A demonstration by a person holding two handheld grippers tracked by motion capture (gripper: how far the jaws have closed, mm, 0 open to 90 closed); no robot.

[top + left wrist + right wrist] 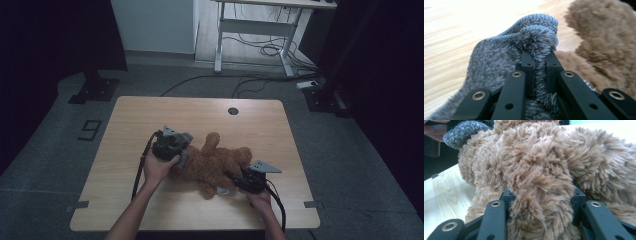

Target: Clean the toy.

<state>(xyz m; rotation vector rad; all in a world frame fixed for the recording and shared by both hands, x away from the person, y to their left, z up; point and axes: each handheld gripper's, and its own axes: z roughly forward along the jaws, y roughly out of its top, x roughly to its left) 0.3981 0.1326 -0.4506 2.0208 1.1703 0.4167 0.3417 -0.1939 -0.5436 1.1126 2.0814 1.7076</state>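
On the wooden table (125,130) lies a brown teddy bear (215,162) – 2 grippers engaged. Left gripper (539,62) is clamped on a grey fuzzy cloth (496,57) (beside the bear); right gripper (541,202) pinches a bear limb.

Brown plush toy (215,162), grey cloth (499,57)

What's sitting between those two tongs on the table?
The brown teddy bear lies between them in the high view; the right tongs clamp one limb, and the left tongs pinch a grey fuzzy cloth.
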